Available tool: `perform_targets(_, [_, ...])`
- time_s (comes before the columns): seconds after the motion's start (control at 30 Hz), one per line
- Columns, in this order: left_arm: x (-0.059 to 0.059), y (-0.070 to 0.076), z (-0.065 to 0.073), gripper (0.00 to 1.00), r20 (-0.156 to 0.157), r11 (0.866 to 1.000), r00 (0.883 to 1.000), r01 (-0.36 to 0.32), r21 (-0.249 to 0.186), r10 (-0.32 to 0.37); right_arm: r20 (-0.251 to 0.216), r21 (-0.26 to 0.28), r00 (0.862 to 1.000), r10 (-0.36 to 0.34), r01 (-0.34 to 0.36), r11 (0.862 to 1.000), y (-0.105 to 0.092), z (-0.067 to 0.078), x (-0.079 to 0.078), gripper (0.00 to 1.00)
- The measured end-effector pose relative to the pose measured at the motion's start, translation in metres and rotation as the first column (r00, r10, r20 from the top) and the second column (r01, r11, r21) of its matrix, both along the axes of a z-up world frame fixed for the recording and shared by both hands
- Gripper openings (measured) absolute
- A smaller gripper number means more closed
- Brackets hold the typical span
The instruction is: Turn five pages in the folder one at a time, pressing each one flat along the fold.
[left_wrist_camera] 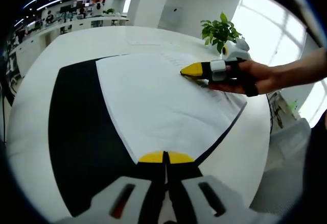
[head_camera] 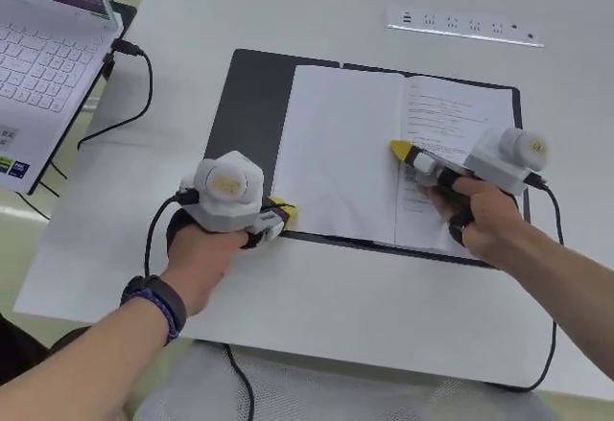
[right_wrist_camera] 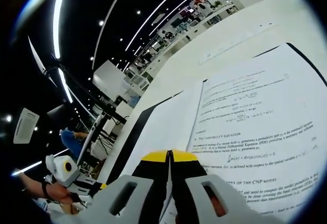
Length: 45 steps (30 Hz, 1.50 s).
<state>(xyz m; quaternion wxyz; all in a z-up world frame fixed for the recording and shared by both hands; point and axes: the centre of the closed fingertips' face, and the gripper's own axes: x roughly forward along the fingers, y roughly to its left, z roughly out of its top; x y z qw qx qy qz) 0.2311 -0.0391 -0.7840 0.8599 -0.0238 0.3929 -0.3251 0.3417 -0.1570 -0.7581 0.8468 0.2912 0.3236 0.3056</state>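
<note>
The folder [head_camera: 245, 105] lies open on the white table, its black cover showing left of a blank page [head_camera: 336, 143]. A printed page [head_camera: 460, 114] lies to the right of the fold. My left gripper [head_camera: 283, 213] is shut, its yellow tips [left_wrist_camera: 165, 157] touching the blank page's [left_wrist_camera: 153, 96] near corner; I cannot tell whether paper is pinched. My right gripper [head_camera: 398, 150] is shut, tips down on the paper at the fold. In its own view the tips [right_wrist_camera: 169, 155] rest between the blank page [right_wrist_camera: 163, 127] and the printed page [right_wrist_camera: 255, 117].
A laptop [head_camera: 43, 47] sits at the far left with a black cable [head_camera: 134, 105] trailing toward the folder. A power strip [head_camera: 465, 26] is set in the table beyond the folder. A potted plant [left_wrist_camera: 219, 30] stands past the table edge.
</note>
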Motion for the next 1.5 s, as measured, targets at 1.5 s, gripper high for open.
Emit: perform_targets(1.5, [-0.002, 0.002, 0.0, 0.0, 0.022, 1.0, 1.0, 0.018, 0.006, -0.018, 0.011, 0.047, 0.983, -0.181, 0.18, 0.982, -0.006, -0.005, 0.073, 0.0])
